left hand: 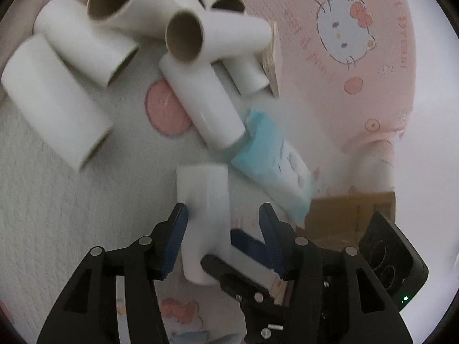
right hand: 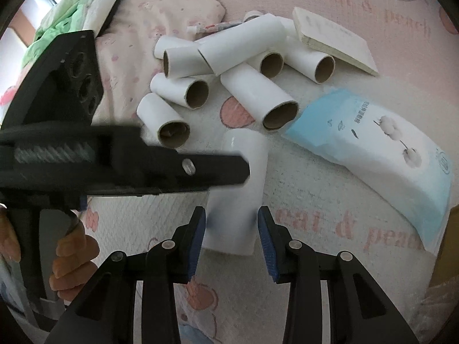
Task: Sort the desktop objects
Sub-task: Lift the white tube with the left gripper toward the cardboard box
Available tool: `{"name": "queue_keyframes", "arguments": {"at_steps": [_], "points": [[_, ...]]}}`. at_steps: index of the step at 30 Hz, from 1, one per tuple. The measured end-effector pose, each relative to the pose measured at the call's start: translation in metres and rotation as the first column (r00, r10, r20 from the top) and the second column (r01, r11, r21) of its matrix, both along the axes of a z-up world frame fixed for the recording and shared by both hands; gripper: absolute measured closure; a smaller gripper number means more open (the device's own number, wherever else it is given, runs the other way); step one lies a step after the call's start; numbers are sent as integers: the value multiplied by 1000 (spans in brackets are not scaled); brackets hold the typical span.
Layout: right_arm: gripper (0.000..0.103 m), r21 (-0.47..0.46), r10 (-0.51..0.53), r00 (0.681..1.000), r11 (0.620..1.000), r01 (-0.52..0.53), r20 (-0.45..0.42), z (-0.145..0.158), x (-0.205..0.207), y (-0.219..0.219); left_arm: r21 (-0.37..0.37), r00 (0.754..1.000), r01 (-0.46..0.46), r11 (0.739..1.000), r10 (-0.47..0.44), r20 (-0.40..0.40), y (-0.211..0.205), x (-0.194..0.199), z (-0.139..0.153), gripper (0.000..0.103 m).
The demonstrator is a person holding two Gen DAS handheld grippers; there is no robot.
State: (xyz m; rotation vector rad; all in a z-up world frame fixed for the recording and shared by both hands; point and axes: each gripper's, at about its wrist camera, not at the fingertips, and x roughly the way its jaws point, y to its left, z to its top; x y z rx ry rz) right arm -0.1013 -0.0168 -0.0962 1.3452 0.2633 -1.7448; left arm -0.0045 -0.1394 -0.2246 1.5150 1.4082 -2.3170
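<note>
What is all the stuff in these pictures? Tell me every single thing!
Piled tubes: at least seven, white, heaped mid-sheet.
Lone tube: one, white, between both hand-held grippers.
Tissue pack: one, blue and white, right of the tubes.
Notepad: one, cream, behind the heap.
Pillow: one, pink, far left.
Bag: one, green and white, far corner.
Box: one, brown, beside the pack.
Sheet: one, pink with cartoon cats, under everything.
Left hand-held gripper: one, black, open around the lone tube.
Right hand-held gripper: one, black, gripping the lone tube.
Hand: one, holding the left handle.

Two black angular tools, blue ribbed pads, round silver pins at the finger joints.
</note>
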Motion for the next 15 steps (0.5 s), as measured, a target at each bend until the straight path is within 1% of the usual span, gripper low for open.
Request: {"name": "queue_keyframes", "arguments": {"at_steps": [1,3,6,8,9,11,12,15], "points": [[68,2,2,1000,1000,-2,6,-1,-2,-2,-18,1000,3,1000,-3,7,-1,-5,0,47],[68,5,0,1000,1000,0,9,-2,-6,-6,-29,1000,8,1000,-7,23,-2,-11,-3,47],[64,6,-6,1000,1000,5,21,-4,-12,-10,28,999,-19,999,18,50,-6,-15,-14,47],[57,8,-18,999,1000,18,34,-7,-15,-10,62,997,-30,998,25,69,-5,-15,-22,47],[56,6,-21,999,1000,21,44,-8,-16,-10,77,996,-24,997,17,89,-3,-15,-27,48],[54,-2,-30,997,1000,30,70,-11,-19,-8,92,994,-13,996,4,106,0,-13,-34,55],[54,-1,-37,995,999,37,88,-14,-20,-8,93,995,-12,996,3,99,2,-12,-34,55],[53,-2,-47,992,999,48,121,-19,-23,-7,55,996,2,998,-6,84,7,-12,-30,55]]}}
